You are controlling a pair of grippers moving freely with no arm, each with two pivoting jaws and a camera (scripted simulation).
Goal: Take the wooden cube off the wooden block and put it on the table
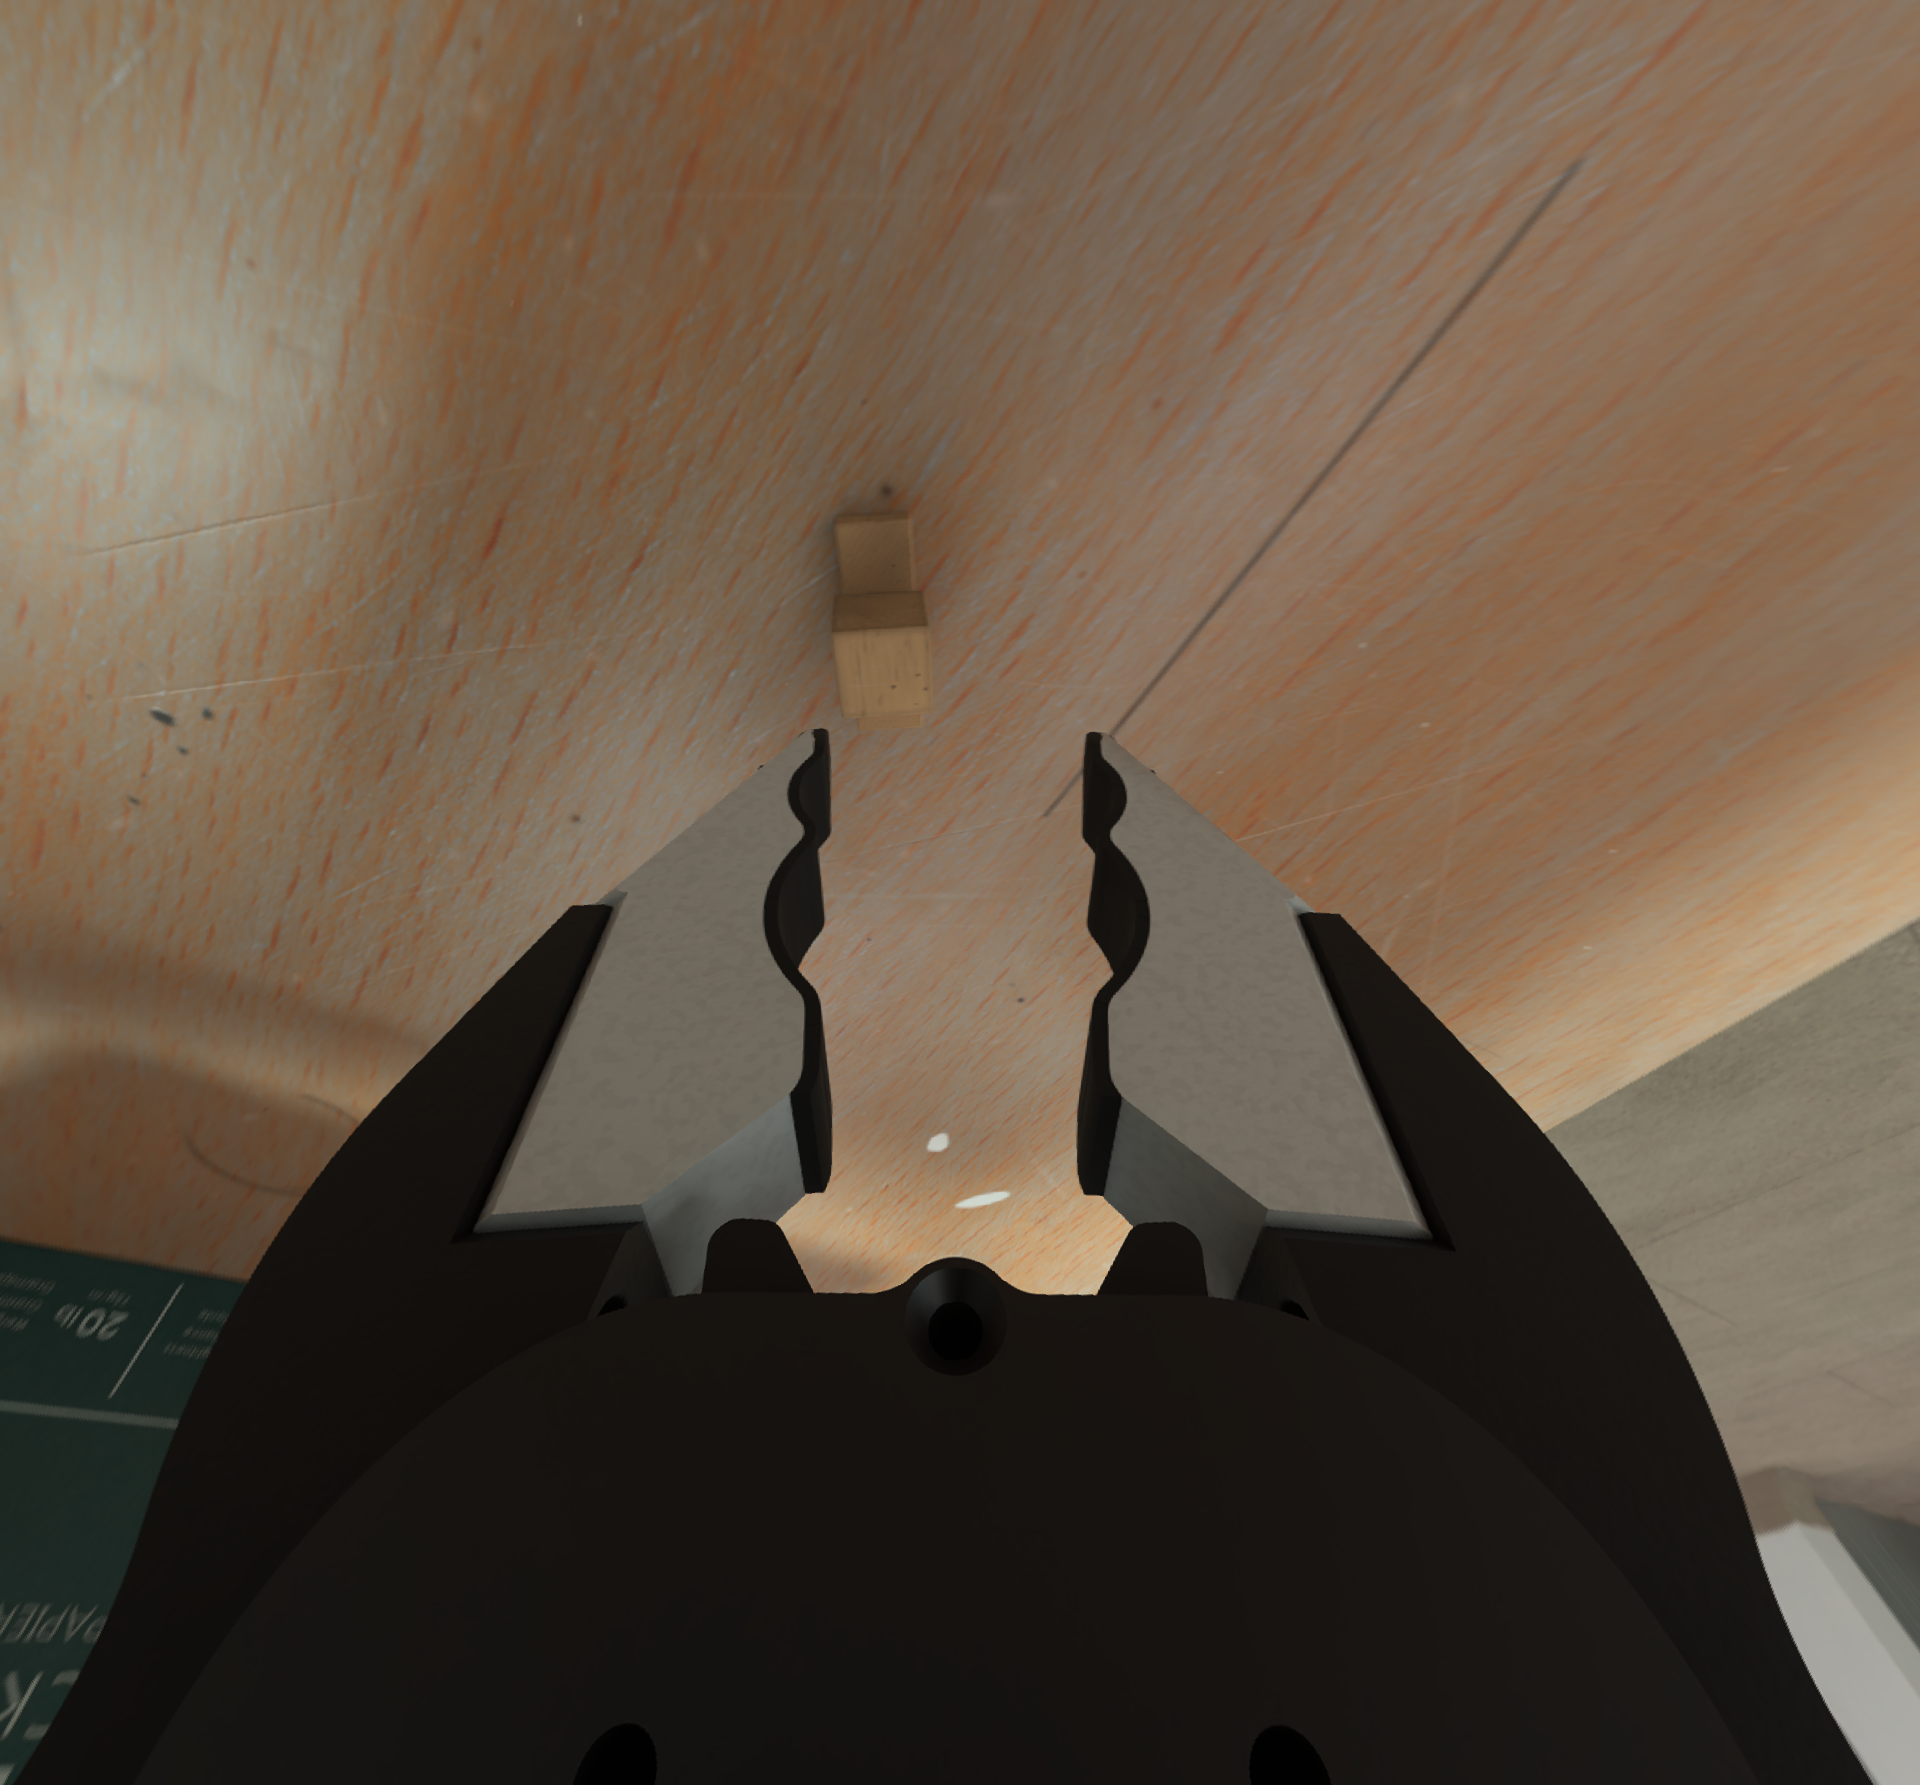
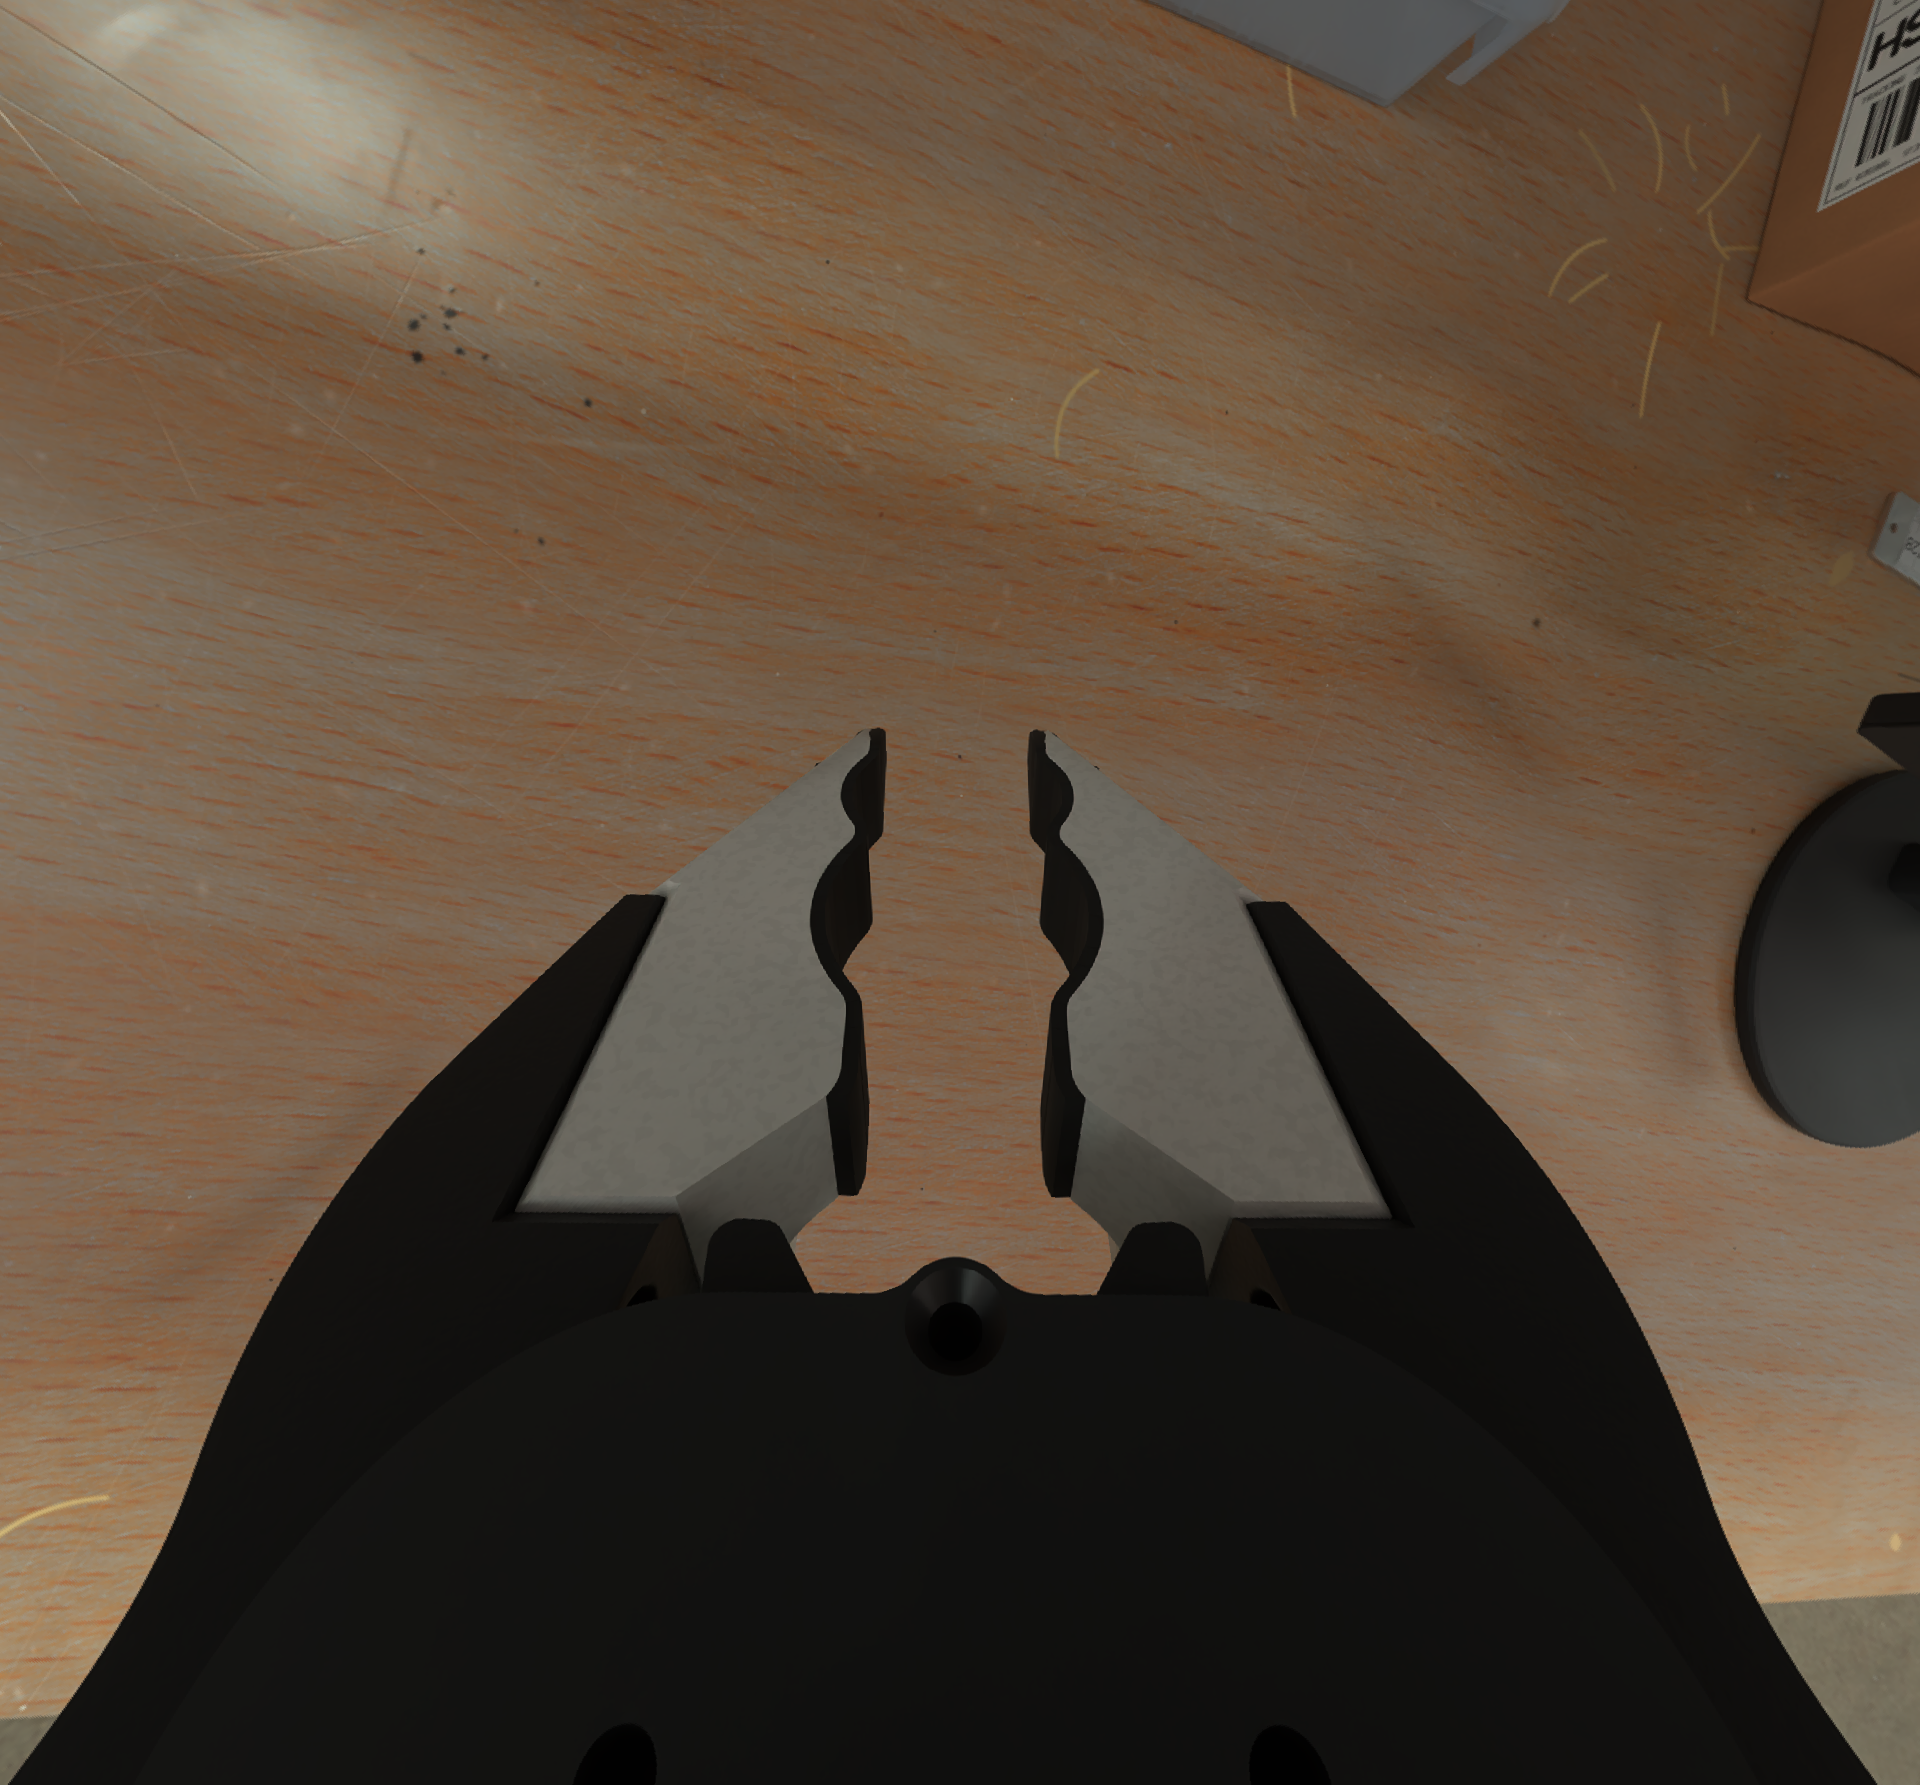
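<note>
Left hand-held gripper lined up on the stack, nothing grabbed yet

The left hand-held gripper (image 1: 956,748) hangs empty, jaws parted wide. Just past its tips, around 11 o'clock, sits the wooden cube (image 1: 883,660) on the wooden block (image 1: 875,553), whose long axis seems to run off toward 12 along the worktop (image 1: 416,333). The right hand-held gripper (image 2: 956,748) is empty too, jaws parted a bit less, and sees only bare worktop, so I'd say left is nearer.
</note>
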